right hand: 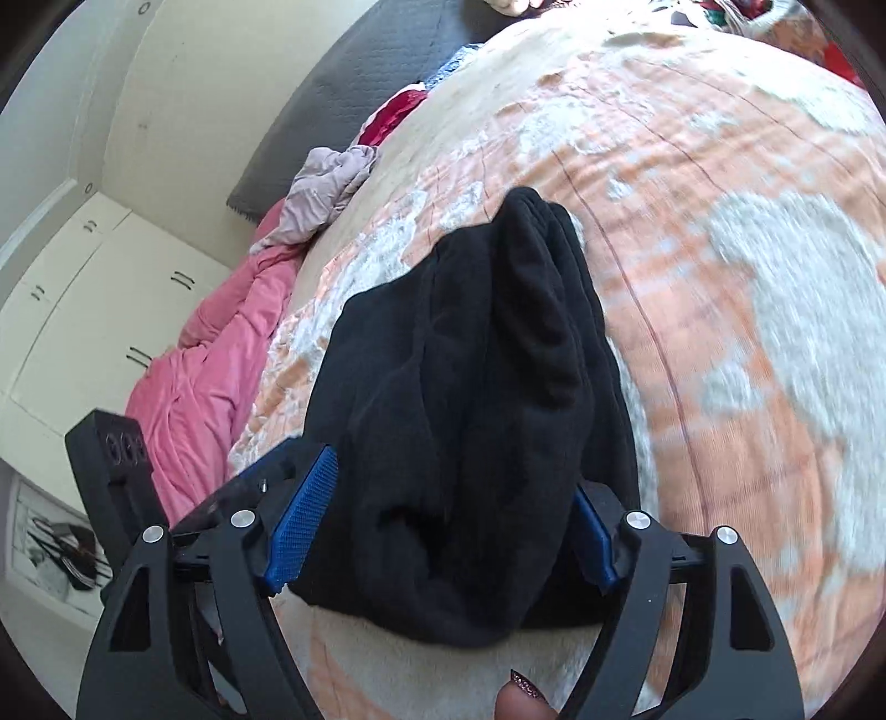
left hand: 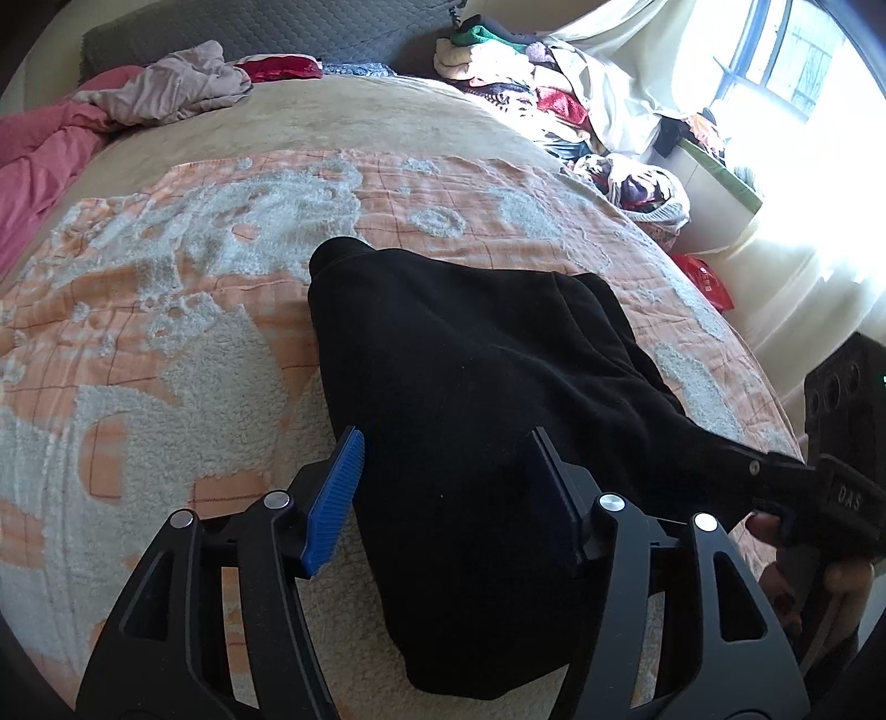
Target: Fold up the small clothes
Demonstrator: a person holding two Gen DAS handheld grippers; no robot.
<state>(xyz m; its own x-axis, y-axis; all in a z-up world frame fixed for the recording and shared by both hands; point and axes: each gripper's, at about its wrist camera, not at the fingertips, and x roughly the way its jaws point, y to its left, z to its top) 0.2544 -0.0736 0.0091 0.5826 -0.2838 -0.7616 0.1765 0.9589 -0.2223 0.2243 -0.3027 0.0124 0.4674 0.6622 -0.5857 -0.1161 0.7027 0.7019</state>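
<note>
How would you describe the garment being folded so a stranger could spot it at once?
Start with the bed's orange-and-white fleecy blanket. Near its front edge, between both grippers, lies the black garment, folded into a thick bundle. It is the only black piece there; the pink quilt and grey cloth lie crumpled farther back.

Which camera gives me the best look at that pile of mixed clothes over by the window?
The left wrist view. It shows the heap of mixed coloured clothes by the bright window, stacked past the bed's far edge, unobstructed. The right wrist view catches only a sliver of colourful fabric at its top edge, too cropped to read.
</note>
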